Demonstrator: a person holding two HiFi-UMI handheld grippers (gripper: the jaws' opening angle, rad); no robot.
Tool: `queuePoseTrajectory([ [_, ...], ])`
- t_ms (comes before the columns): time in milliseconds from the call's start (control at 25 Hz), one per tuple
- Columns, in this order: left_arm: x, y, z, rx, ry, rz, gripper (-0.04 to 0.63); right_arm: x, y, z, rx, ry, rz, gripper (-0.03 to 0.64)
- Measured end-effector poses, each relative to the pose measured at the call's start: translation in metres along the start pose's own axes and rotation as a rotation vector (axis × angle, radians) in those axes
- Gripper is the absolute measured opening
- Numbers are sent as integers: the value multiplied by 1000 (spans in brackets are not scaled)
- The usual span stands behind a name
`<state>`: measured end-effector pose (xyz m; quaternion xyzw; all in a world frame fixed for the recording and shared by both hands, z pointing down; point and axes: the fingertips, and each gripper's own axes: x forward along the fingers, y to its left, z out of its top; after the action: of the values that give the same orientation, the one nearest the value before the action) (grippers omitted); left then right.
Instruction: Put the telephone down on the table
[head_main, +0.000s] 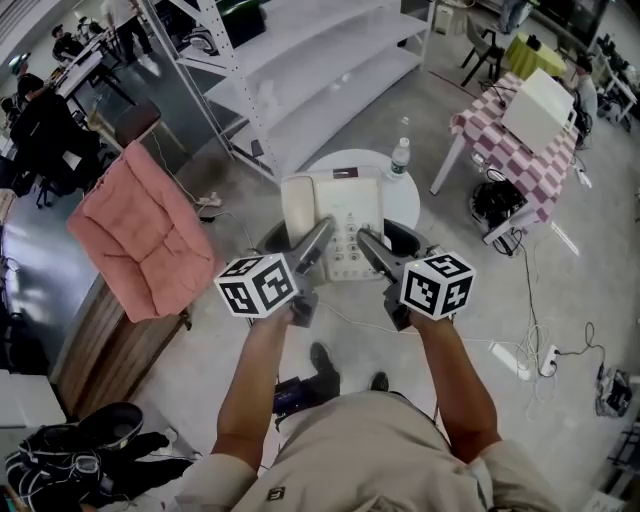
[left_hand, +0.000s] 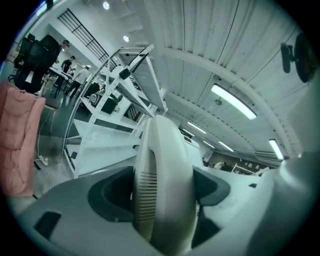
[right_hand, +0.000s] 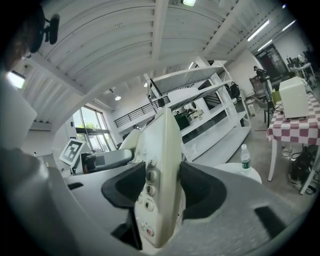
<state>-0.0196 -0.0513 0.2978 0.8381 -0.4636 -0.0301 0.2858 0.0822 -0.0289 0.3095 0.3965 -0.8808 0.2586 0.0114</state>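
A white desk telephone (head_main: 335, 225) with its handset on the left hangs between both grippers, over the near part of a round white table (head_main: 408, 200). My left gripper (head_main: 322, 232) is shut on the handset side (left_hand: 165, 185), its dark pads (left_hand: 107, 192) pressing on both faces. My right gripper (head_main: 368, 240) is shut on the keypad edge (right_hand: 160, 185), with the number keys showing between its pads (right_hand: 200, 192). Both gripper views point upward toward the ceiling, so the phone is tilted. Its underside is hidden.
A plastic water bottle (head_main: 399, 158) stands at the table's far right edge. White shelving (head_main: 300, 60) rises behind the table. A pink cushion (head_main: 140, 235) lies on a wooden bench at left. At right are a checkered table (head_main: 525, 140) and floor cables with a power strip (head_main: 515, 360).
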Motion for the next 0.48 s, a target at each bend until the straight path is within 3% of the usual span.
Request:
queuePoseTrajectory([
  [480,37,61,46,15,45,-82,342,75,-6,23,21,-31,-84,193],
])
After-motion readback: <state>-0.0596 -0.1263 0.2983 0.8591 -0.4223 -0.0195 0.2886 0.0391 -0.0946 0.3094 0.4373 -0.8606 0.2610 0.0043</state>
